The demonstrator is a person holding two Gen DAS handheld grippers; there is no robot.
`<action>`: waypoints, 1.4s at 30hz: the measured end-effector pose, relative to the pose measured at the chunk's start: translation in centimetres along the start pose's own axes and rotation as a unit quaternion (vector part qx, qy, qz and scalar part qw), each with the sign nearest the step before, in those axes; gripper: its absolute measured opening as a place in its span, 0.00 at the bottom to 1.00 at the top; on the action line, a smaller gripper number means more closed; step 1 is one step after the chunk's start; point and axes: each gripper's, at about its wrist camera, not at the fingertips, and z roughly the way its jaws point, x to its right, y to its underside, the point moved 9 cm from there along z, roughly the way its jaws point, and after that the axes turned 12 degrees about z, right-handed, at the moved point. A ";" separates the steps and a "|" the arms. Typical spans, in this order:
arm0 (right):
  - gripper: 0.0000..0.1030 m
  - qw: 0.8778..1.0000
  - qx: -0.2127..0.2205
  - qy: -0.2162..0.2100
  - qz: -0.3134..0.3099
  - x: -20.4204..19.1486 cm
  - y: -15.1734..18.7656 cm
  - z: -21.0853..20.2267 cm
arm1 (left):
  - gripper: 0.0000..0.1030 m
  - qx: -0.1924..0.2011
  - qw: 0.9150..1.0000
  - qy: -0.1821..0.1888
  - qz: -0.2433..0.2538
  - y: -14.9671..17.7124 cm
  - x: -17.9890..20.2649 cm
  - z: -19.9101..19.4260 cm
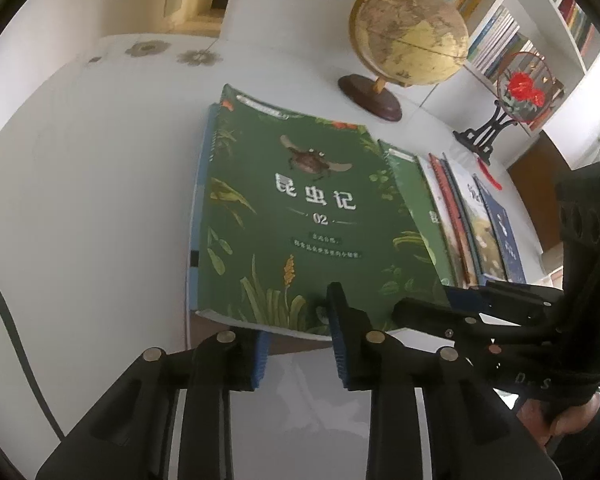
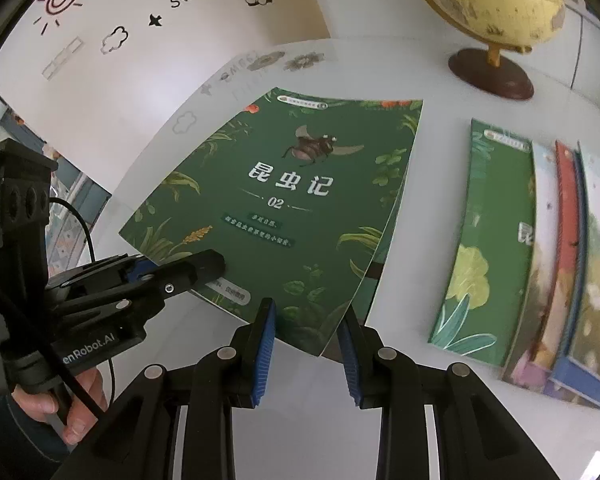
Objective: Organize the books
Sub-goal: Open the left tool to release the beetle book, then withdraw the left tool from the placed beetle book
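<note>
A green book (image 1: 300, 208) with a beetle on its cover lies slanted on a blue book (image 1: 198, 208) on the white table (image 1: 80, 200). Its near edge sits between the fingers of my left gripper (image 1: 298, 312), which is open: one finger is over the cover, the other below the edge. In the right wrist view the same green book (image 2: 284, 200) has its near right corner between the pads of my right gripper (image 2: 308, 312), shut on it. The left gripper (image 2: 188, 268) reaches over the near left corner. The right gripper (image 1: 452, 300) shows at the book's other corner.
To the right a fanned row of books (image 2: 496, 240) lies flat, another green one nearest. A globe (image 1: 410, 36) on a wooden base stands behind. A round fan ornament (image 1: 520, 92) on a black stand and a bookshelf (image 1: 500, 36) are at the far right. A hand (image 2: 80, 400) holds the left gripper.
</note>
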 end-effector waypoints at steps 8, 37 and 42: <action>0.29 1.000 -0.005 0.001 0.017 0.4 -0.1 1.1 | 0.27 -0.030 0.999 -0.008 -0.008 2.0 -1.0 -0.3; 0.32 0.996 0.019 0.018 0.090 2.8 -3.6 0.8 | 0.25 -0.011 0.998 -0.050 -0.035 -0.2 -4.2 -0.2; 0.34 0.995 0.016 0.014 0.094 2.9 -3.4 0.3 | 0.25 -0.016 0.998 -0.046 -0.028 0.4 -3.8 -0.6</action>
